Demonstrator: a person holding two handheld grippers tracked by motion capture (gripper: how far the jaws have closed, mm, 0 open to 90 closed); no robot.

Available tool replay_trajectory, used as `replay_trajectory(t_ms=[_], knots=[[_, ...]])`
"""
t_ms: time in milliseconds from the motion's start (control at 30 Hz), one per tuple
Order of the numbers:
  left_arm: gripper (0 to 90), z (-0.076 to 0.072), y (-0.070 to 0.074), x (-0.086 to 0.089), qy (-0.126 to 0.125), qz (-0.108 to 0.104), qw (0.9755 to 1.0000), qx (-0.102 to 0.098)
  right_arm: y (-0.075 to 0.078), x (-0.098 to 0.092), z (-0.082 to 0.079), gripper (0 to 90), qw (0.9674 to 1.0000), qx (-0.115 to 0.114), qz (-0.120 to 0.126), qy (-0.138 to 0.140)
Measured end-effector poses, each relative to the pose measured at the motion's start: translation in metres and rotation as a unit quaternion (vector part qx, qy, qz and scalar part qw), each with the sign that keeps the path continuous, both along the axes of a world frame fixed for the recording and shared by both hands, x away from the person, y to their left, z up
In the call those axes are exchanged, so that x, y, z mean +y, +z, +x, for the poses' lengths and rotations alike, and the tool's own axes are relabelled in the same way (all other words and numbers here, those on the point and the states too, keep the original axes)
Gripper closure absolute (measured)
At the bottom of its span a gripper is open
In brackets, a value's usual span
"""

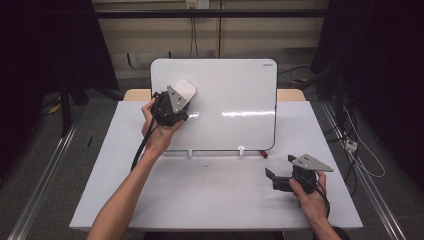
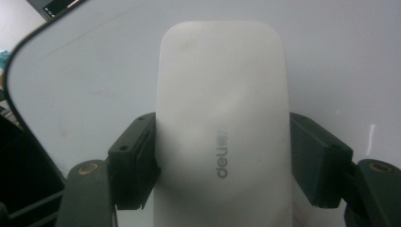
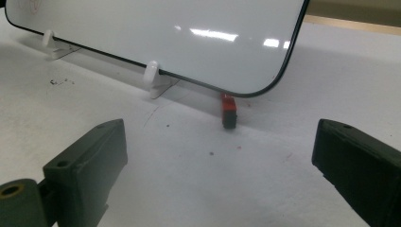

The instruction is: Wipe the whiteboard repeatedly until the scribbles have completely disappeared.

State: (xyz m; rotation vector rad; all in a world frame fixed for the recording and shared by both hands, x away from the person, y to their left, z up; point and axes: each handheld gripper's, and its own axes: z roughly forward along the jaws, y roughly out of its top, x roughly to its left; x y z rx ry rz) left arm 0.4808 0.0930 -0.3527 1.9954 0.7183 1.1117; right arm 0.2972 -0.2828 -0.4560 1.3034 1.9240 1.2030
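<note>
The left gripper [image 1: 181, 98] clamps a white Deli whiteboard eraser [image 2: 222, 123] against the whiteboard [image 1: 235, 90], mid-wipe. The right gripper [image 1: 281, 171] rests wide open and empty on the table [image 1: 210, 200], a red marker [image 3: 229, 110] ahead of it. Next: likely sweep the eraser across with steady pressure.

- White eraser [image 2: 222, 127]: oblong block with rounded corners and a smooth, slightly scuffed back that carries a grey "deli" mark near its lower half.
- Pose: its flat face lies against the whiteboard [image 1: 235, 95], at the board's upper left area, long axis tilted up and to the right in the high view.
- State: clamped at both long sides by the left gripper [image 1: 176, 100].
</note>
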Motion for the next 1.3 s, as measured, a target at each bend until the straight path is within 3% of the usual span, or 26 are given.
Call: replay_trajectory(t_ms=[100, 400, 467, 600, 800, 867, 1067, 1133, 1300], knots=[[31.2, 0.007, 0.008, 0.004, 0.004, 0.002, 1.0, 0.0, 0.0, -0.001, 0.0, 4.0, 1.0, 0.0, 0.003, -0.001], [31.2, 0.026, 0.03, 0.026, 0.031, -0.033, 0.999, -0.005, -0.001, 0.0, 0.001, 4.0, 1.0, 0.002, 0.0, 0.001], [31.2, 0.026, 0.028, 0.025, 0.036, -0.029, 0.9989, -0.011, -0.001, 0.0, 0.001, 4.0, 1.0, 0.002, -0.001, 0.0], [31.2, 0.022, 0.022, 0.02, 0.042, -0.044, 0.9981, -0.012, 0.0, 0.0, 0.0, 4.0, 1.0, 0.001, -0.001, -0.001], [31.2, 0.012, 0.01, 0.005, 0.023, -0.026, 0.9993, -0.01, 0.0, 0.001, 0.001, 4.0, 1.0, -0.001, -0.003, -0.001], [31.2, 0.009, 0.008, -0.001, 0.016, -0.029, 0.9994, -0.006, 0.0, 0.001, 0.0, 4.0, 1.0, 0.001, -0.002, -0.001], [31.1, -0.002, -0.004, -0.027, -0.004, -0.018, 0.9998, -0.008, 0.0, 0.001, 0.0, 4.0, 1.0, -0.001, -0.002, 0.001], [31.1, -0.008, -0.009, -0.035, -0.017, -0.002, 0.9998, -0.011, 0.0, 0.0, 0.0, 4.0, 1.0, -0.002, -0.003, 0.001], [31.1, -0.008, -0.01, -0.036, -0.021, 0.002, 0.9997, -0.012, 0.0, 0.001, 0.0, 4.1, 1.0, -0.002, -0.004, 0.006]])
